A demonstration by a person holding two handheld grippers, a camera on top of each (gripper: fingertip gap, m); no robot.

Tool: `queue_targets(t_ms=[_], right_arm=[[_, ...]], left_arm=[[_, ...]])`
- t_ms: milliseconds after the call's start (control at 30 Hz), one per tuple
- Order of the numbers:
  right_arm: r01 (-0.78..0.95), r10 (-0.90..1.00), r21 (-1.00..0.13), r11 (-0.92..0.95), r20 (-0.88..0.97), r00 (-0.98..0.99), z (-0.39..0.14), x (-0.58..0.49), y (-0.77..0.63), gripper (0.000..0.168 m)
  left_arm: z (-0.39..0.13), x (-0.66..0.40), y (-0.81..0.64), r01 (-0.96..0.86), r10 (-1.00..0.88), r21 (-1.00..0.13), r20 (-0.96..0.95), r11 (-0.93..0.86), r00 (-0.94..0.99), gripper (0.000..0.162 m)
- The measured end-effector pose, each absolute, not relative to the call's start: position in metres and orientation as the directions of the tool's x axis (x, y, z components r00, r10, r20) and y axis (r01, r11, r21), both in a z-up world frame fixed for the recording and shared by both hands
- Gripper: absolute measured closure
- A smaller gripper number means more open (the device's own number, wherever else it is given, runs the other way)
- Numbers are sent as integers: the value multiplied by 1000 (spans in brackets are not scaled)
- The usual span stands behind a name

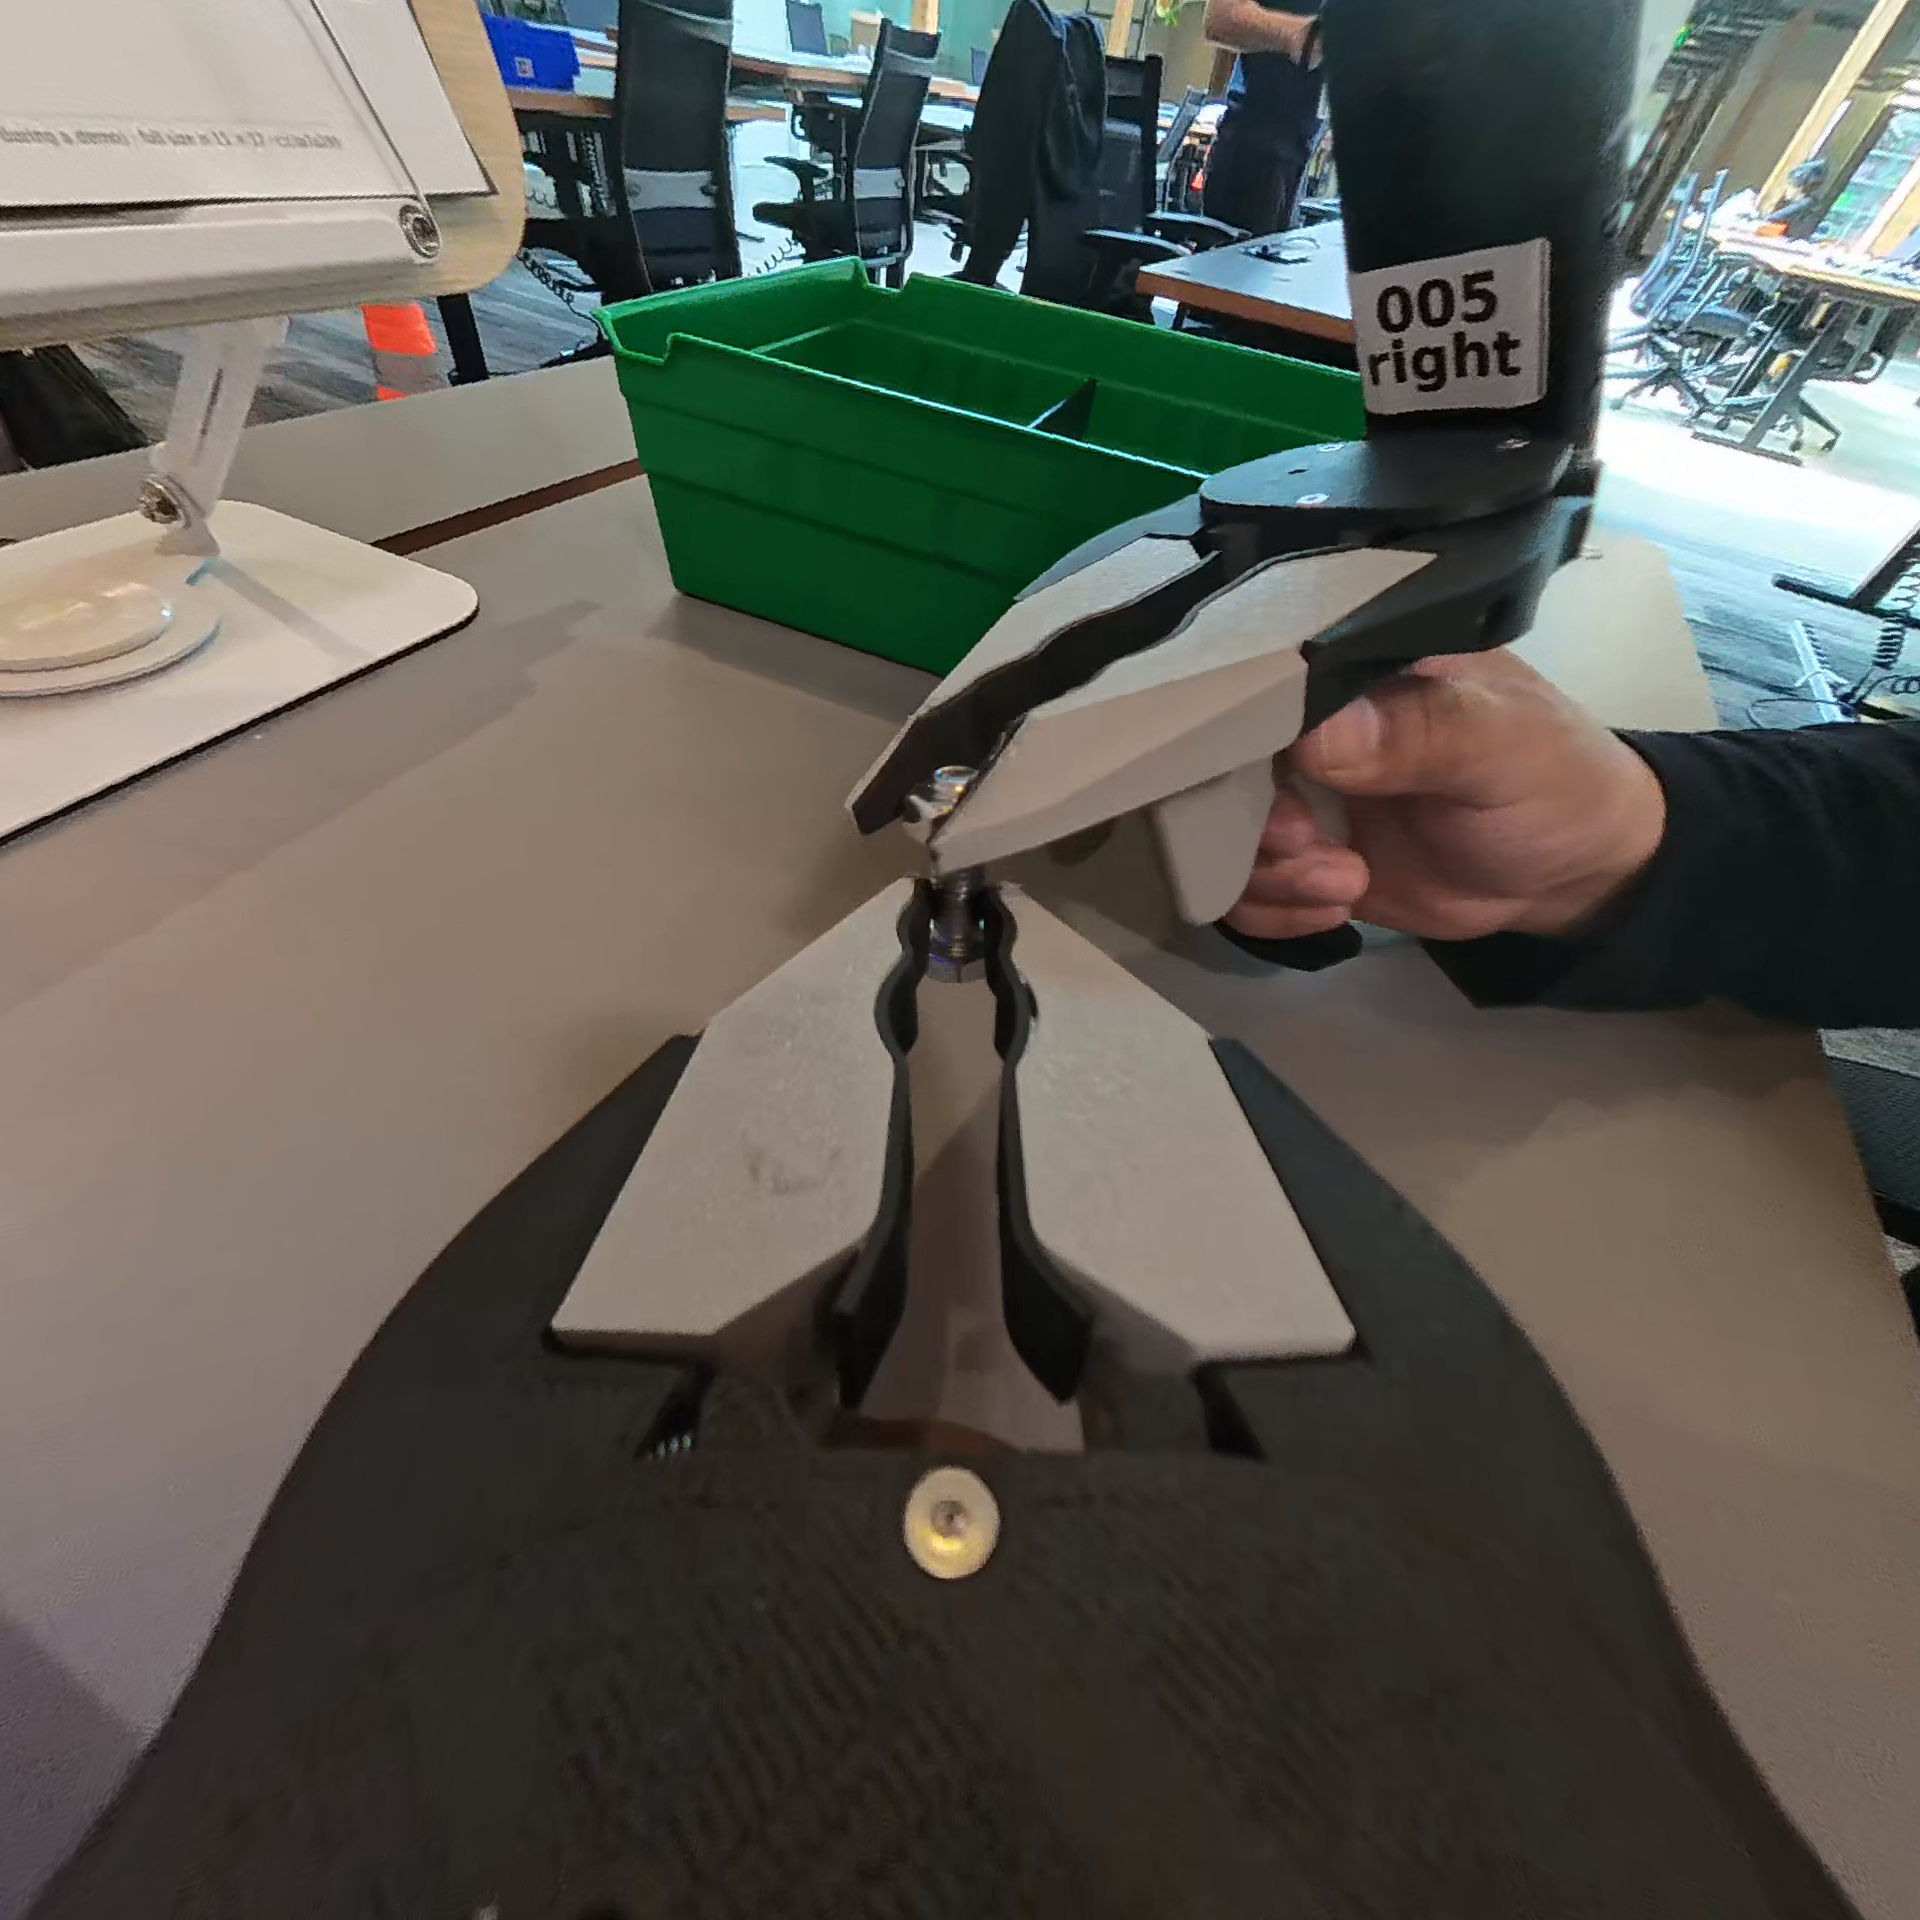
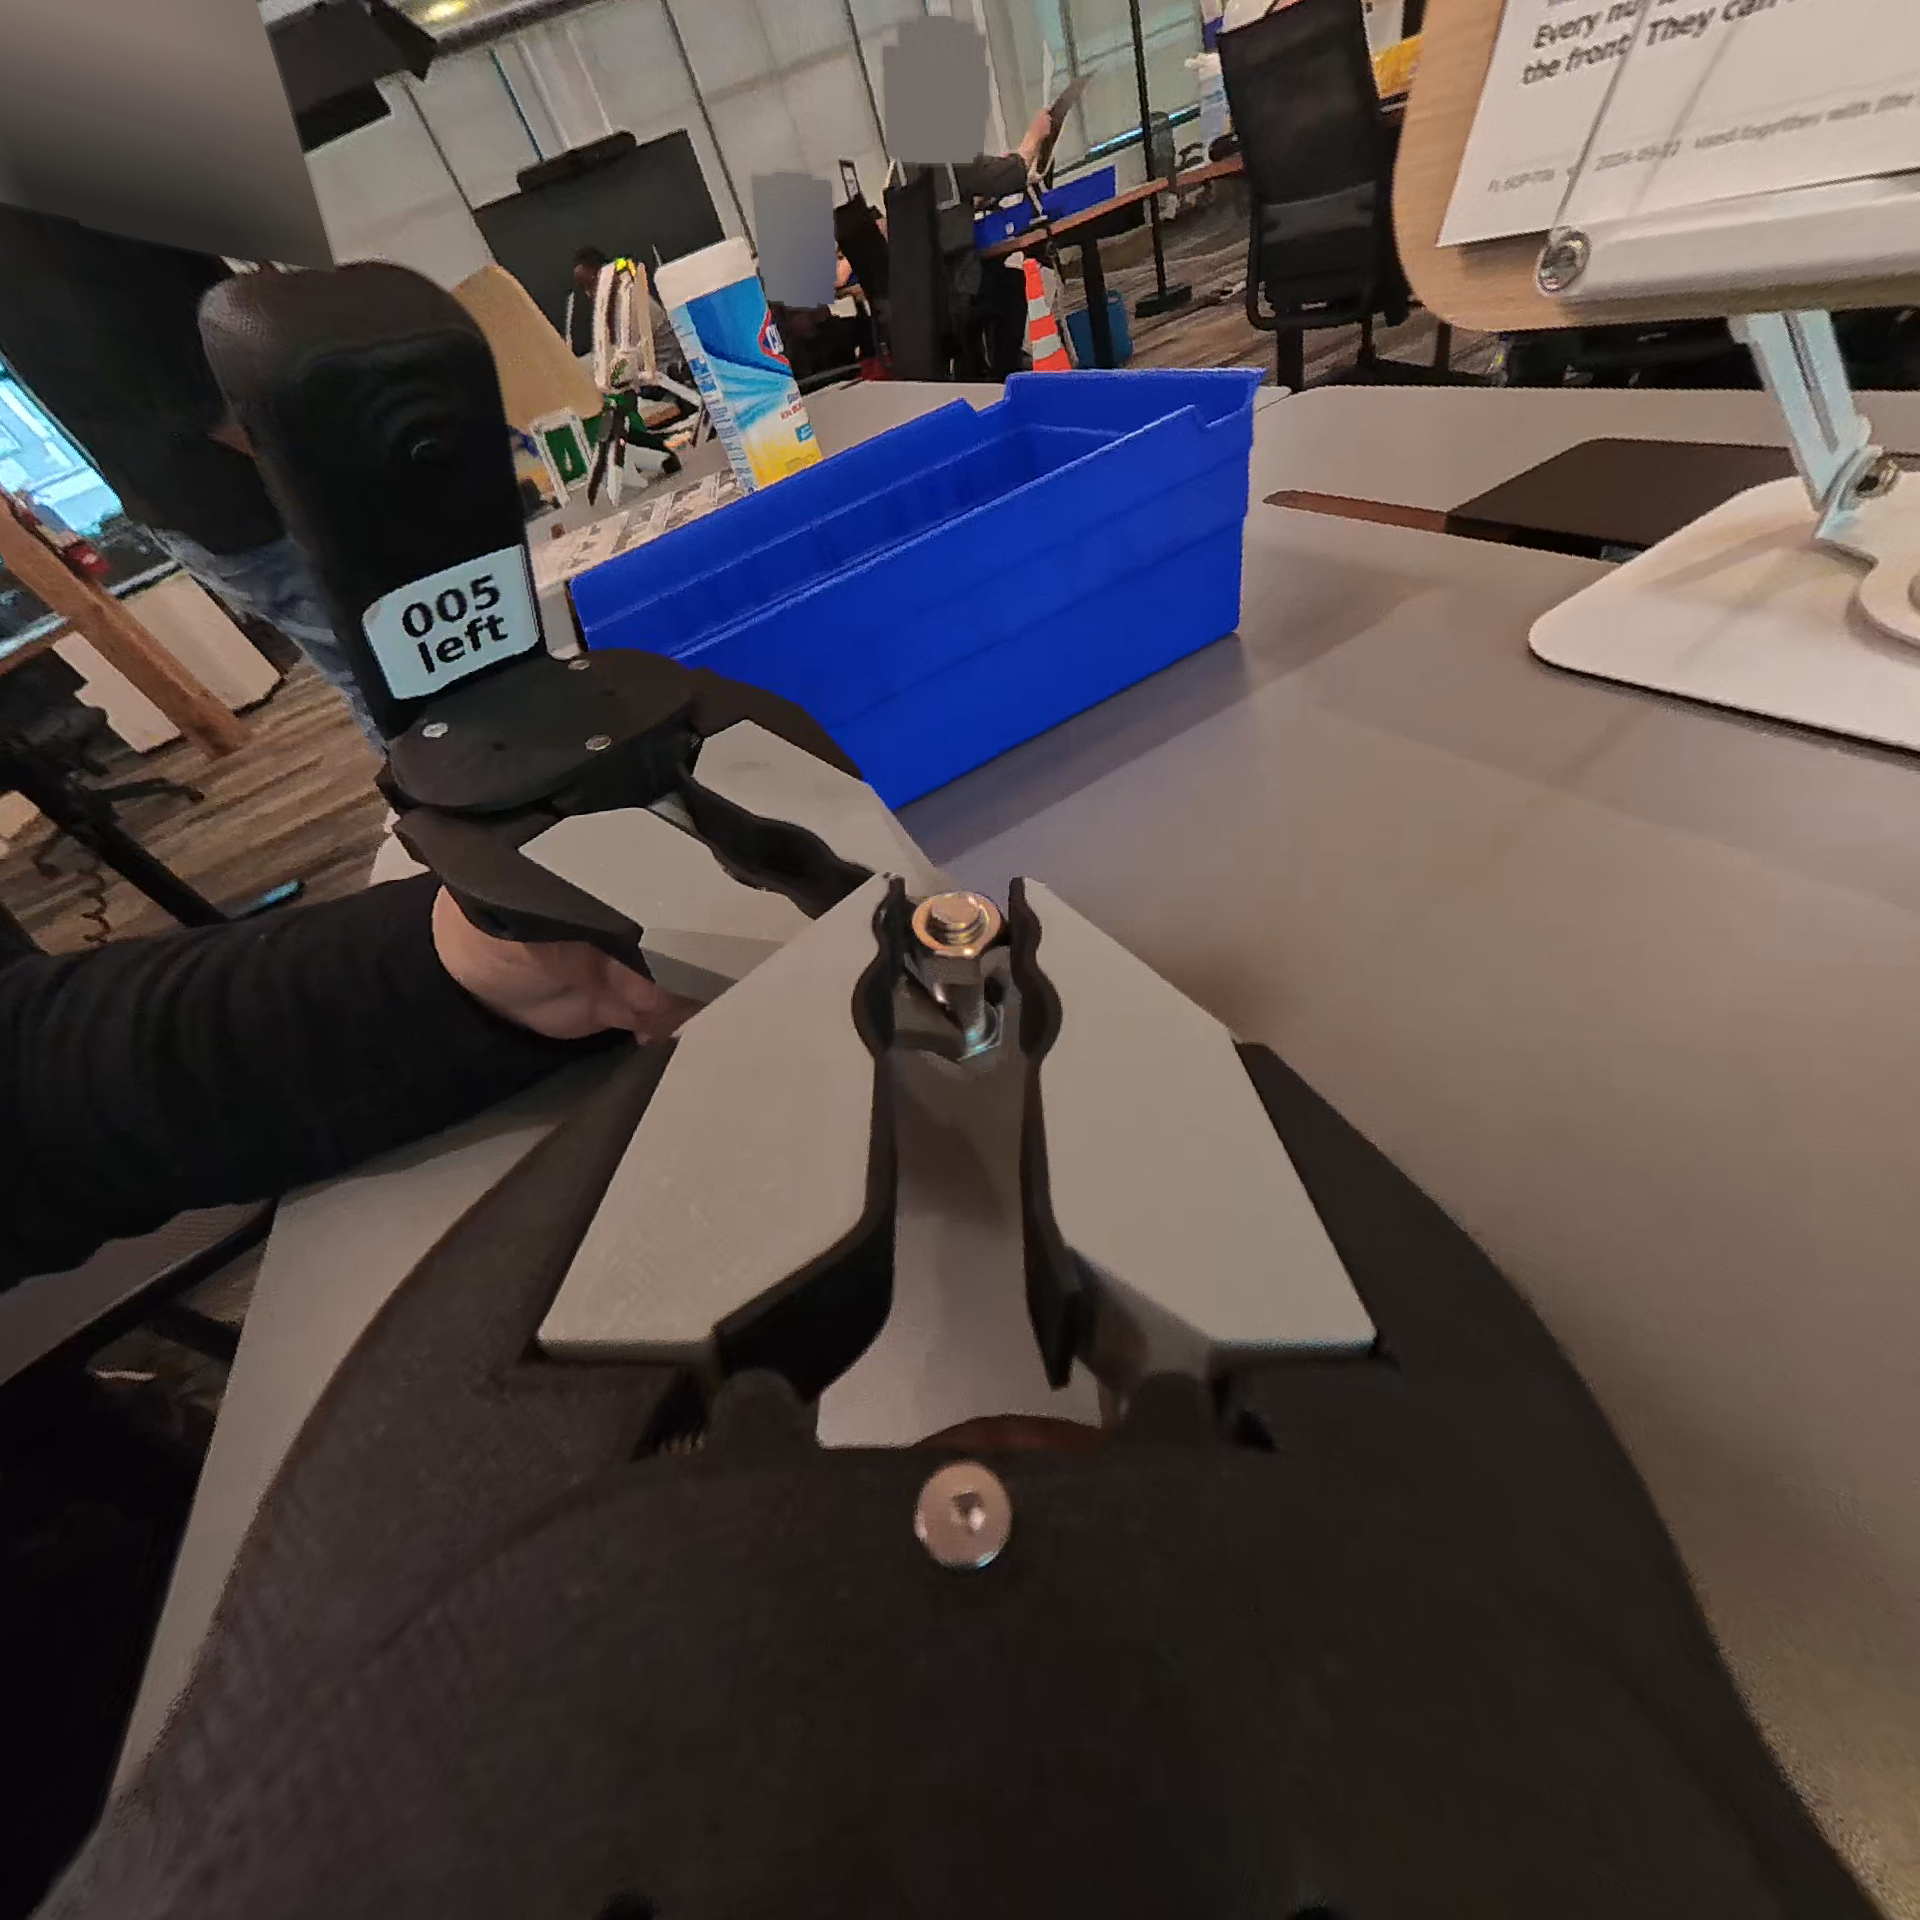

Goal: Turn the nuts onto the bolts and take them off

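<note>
Grey tabletop (image 1: 436, 831) in open office, green bin (image 1: 935, 468) far, blue bin (image 2: 935, 582) beside. Left gripper (image 1: 954, 940) clamped on bolt (image 1: 956, 925) lower end; right gripper (image 2: 951, 935) clamped on nut (image 2: 948, 925) at top, above table centre.

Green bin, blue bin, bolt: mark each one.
green bin (image 1: 831, 520), left wrist view, front wall.
blue bin (image 2: 935, 644), right wrist view, long side wall.
bolt (image 2: 953, 920), right wrist view, top end.

The left tool (image 1: 954, 940) hides the bolt's (image 1: 952, 914) lower end; the green bin (image 1: 831, 499) is partly covered.
</note>
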State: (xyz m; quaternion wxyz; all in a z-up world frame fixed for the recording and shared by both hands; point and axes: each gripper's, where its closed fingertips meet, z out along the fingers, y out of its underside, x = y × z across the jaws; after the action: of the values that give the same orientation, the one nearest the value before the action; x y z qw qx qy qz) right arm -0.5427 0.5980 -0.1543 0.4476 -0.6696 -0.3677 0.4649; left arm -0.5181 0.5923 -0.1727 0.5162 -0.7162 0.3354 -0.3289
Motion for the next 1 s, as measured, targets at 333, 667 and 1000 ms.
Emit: queue_targets(t_ms=[333, 667, 1000], right_arm=[[43, 897, -919, -391, -370, 242, -150, -543, 594, 152], [0, 887, -915, -403, -390, 247, -146, -542, 598, 144], [6, 914, -937, -348, -338, 225, -142, -547, 589, 133]], left_arm=[[-173, -517, 592, -128, -820, -958, 147, -258, 553, 152], [-168, -522, 596, -75, -799, -956, 191, -282, 570, 156], [-167, -524, 597, -55, -794, -957, 204, -286, 573, 156]])
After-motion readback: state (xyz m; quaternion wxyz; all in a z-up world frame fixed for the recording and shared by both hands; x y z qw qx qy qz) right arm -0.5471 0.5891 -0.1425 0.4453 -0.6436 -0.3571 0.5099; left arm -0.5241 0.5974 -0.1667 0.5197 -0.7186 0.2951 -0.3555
